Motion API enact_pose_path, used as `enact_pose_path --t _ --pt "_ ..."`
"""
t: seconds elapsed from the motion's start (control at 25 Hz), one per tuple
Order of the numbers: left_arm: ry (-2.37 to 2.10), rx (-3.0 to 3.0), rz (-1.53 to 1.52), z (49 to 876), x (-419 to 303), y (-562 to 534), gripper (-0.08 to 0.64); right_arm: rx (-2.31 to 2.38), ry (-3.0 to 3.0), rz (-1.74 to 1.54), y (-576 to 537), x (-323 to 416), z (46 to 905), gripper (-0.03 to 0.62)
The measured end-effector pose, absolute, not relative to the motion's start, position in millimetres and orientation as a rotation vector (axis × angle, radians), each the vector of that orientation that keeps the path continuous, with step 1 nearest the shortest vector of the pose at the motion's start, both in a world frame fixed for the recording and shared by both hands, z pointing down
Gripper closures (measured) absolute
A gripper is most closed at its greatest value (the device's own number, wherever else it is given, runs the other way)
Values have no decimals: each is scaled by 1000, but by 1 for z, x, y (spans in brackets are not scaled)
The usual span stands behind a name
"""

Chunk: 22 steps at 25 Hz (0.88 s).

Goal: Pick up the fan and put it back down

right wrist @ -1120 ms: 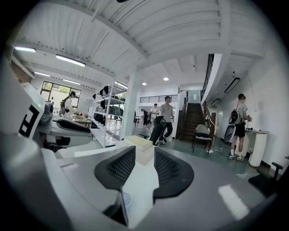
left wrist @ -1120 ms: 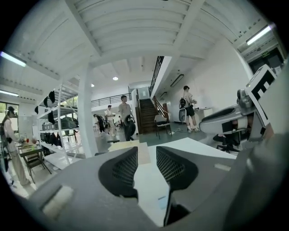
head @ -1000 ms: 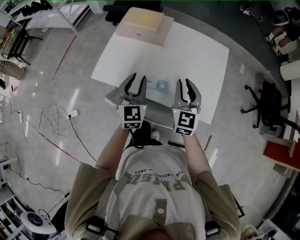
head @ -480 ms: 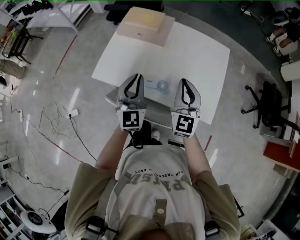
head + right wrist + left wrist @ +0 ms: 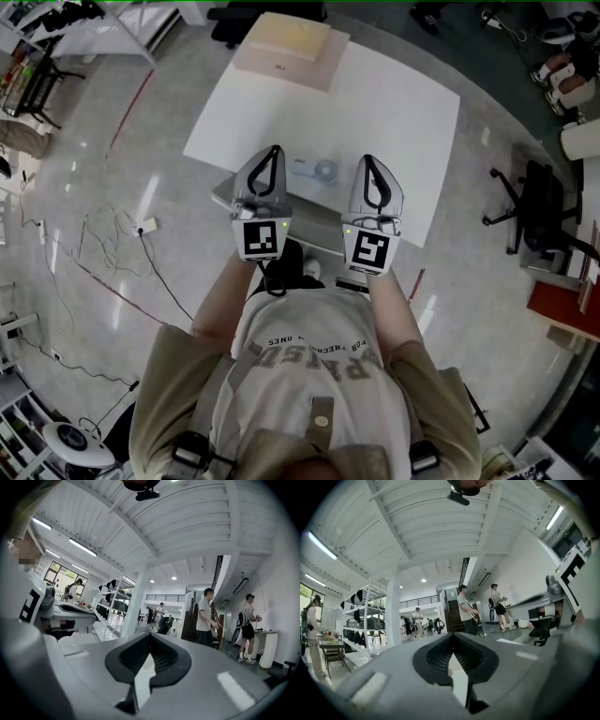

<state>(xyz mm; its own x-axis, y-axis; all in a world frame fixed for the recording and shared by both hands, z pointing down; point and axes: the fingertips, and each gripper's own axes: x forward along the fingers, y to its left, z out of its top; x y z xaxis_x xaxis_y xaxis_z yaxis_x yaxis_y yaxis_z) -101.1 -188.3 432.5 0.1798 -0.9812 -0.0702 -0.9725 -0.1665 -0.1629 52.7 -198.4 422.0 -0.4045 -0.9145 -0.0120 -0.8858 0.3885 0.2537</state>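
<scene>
My left hand-held gripper [image 5: 273, 152] and right hand-held gripper [image 5: 367, 161], jaws just closed on nothing, hover either side of the fan [image 5: 324, 171] on the desk [image 5: 394, 103].

The right gripper [image 5: 150, 637] points level into a large hall. Its jaws are pressed together at the tips, with nothing between them. At the left edge, the left gripper [image 5: 56, 609] shows its marker cube. Beyond stand a white column [image 5: 136, 606], a shelf rack [image 5: 115, 603] and a person in a white shirt [image 5: 204, 616] beside a staircase [image 5: 218, 627].
</scene>
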Motion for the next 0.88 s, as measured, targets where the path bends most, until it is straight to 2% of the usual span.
enact_pose_path --t 0.88 --pt "1911 -2263 -3 421 -105 -183 548 1681 -2552 -397 -189 47 399 594"
